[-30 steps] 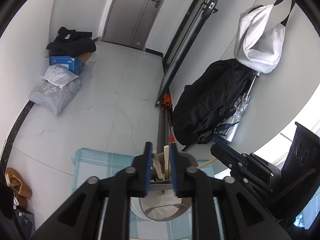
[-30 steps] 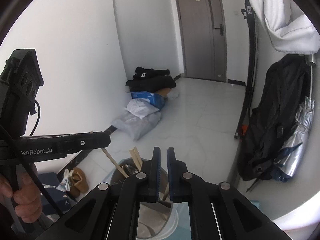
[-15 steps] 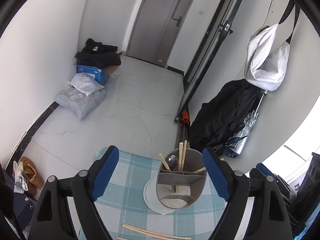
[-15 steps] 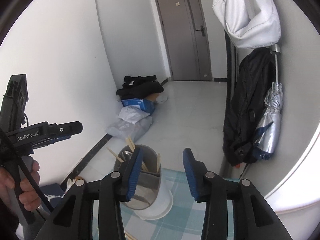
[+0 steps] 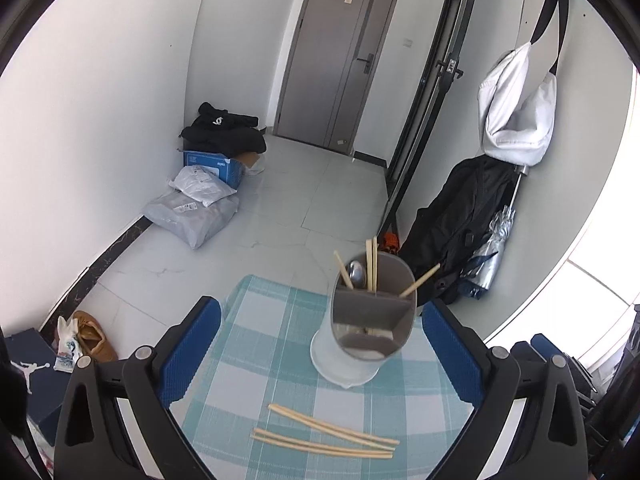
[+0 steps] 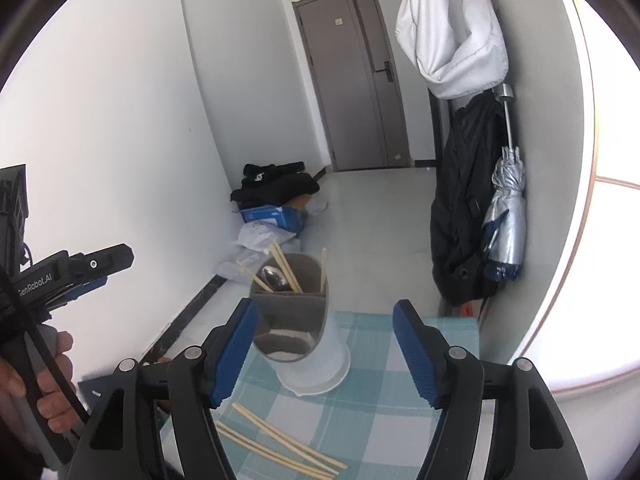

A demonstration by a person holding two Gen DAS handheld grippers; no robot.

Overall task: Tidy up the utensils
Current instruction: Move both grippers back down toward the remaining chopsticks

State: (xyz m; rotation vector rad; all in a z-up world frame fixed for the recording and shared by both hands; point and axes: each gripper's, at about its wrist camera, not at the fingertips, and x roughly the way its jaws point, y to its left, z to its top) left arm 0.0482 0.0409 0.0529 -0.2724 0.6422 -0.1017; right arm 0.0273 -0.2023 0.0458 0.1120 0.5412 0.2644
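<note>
Chopsticks (image 5: 328, 436) are lying loose on my checked counter (image 5: 256, 360), just below the grey utensil holder (image 5: 372, 312), between the spread pads of my left gripper (image 5: 320, 344), whose jaws have just been opening, gripping nothing. Right wrist view: my right gripper (image 6: 324, 356) has likewise been opening, empty, holder beyond it; only here a hand (image 6: 36, 384) is gripping the left handle.

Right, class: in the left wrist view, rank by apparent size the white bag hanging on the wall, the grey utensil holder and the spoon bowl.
1. White bag
2. Grey utensil holder, much nearer the camera, so true sizes stay unsure
3. Spoon bowl
</note>
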